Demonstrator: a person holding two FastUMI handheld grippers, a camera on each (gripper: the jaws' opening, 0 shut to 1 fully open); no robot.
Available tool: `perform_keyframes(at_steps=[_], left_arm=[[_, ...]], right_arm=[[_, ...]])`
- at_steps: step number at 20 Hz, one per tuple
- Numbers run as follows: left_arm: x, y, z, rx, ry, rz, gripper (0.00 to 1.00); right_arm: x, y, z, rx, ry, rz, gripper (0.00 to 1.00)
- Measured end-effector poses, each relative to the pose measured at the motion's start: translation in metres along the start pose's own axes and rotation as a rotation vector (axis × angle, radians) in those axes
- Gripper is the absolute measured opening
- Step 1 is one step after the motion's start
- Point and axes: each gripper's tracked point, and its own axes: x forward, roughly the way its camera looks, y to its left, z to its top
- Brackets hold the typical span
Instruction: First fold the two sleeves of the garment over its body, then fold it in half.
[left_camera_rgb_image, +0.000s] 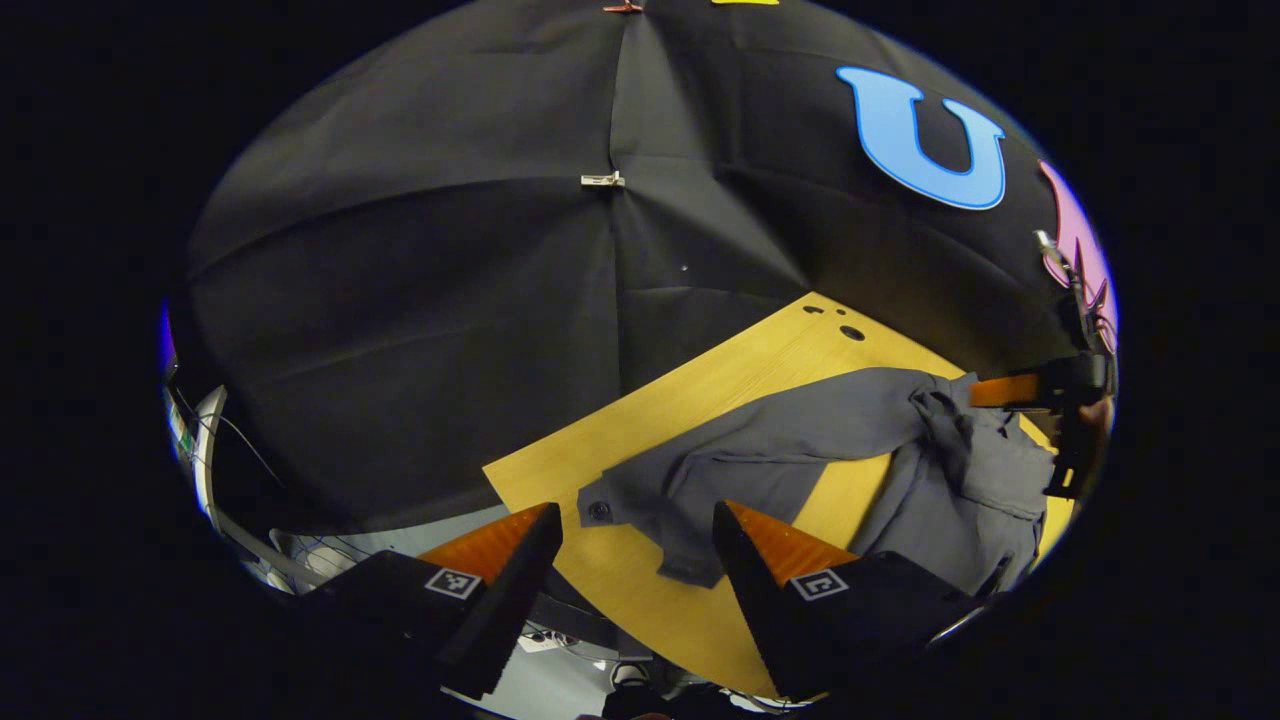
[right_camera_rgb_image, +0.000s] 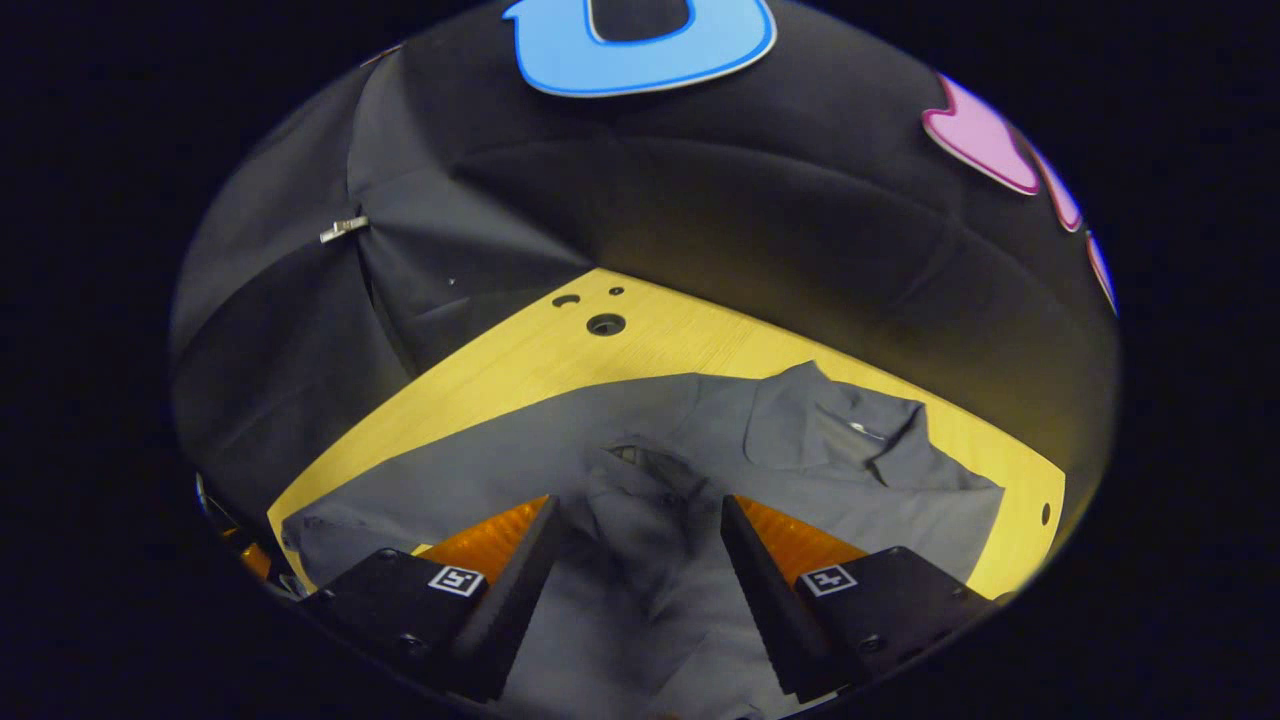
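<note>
A grey long-sleeved garment (left_camera_rgb_image: 800, 430) lies rumpled on the yellow wooden table (left_camera_rgb_image: 640, 590). In the left gripper view one sleeve reaches toward me, its buttoned cuff (left_camera_rgb_image: 610, 505) lying just beyond my open left gripper (left_camera_rgb_image: 635, 515). The other gripper (left_camera_rgb_image: 1030, 390), held by a hand, is at the far right by the bunched body cloth. In the right gripper view the garment (right_camera_rgb_image: 520, 470) spreads across the table (right_camera_rgb_image: 700, 340), collar (right_camera_rgb_image: 840, 430) at the right, a sleeve (right_camera_rgb_image: 330, 525) stretching left. My right gripper (right_camera_rgb_image: 638, 505) hangs open over the body cloth, fingers apart with nothing pressed between them.
The booth's black cloth wall (left_camera_rgb_image: 450, 280) rises right behind the table. Round holes (right_camera_rgb_image: 606, 324) mark the table's far corner. The table's left edge (left_camera_rgb_image: 530, 500) runs close to my left gripper, with cables and pale floor (left_camera_rgb_image: 300, 550) below it.
</note>
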Motion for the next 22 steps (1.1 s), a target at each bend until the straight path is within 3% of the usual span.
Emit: perform_keyframes(at_steps=[3,5,6,12,13,15,18,19,20,22], left_arm=[[0.041,-0.004,-0.001,0.045,0.031,-0.030,0.93],[0.065,-0.002,0.000,0.068,0.055,-0.042,0.99],[0.073,-0.003,-0.005,0.063,0.081,-0.062,0.96],[0.101,-0.018,-0.026,0.102,0.184,-0.149,0.97],[0.103,-0.019,-0.029,0.115,0.198,-0.152,0.92],[0.105,-0.021,-0.033,0.167,0.198,-0.153,0.96],[0.110,-0.028,-0.038,0.278,0.205,-0.176,0.90],[0.108,-0.031,-0.041,0.295,0.216,-0.187,0.87],[0.106,-0.037,-0.040,0.311,0.220,-0.203,0.64],[0.104,-0.046,-0.042,0.337,0.221,-0.223,0.41]], right_arm=[[-0.048,-0.022,0.001,0.033,-0.047,-0.040,0.98],[-0.077,-0.036,-0.011,0.058,-0.044,-0.046,0.99],[-0.092,-0.045,-0.015,0.075,-0.048,-0.058,0.99],[-0.192,-0.106,-0.060,0.160,-0.086,-0.193,0.98],[-0.209,-0.108,-0.065,0.169,-0.101,-0.196,0.98],[-0.239,-0.118,-0.081,0.196,-0.113,-0.226,0.99],[-0.271,-0.131,-0.096,0.249,-0.124,-0.286,0.99],[-0.279,-0.132,-0.101,0.271,-0.127,-0.301,0.99],[-0.283,-0.134,-0.105,0.293,-0.129,-0.310,0.99],[-0.287,-0.136,-0.114,0.321,-0.123,-0.316,0.99]])
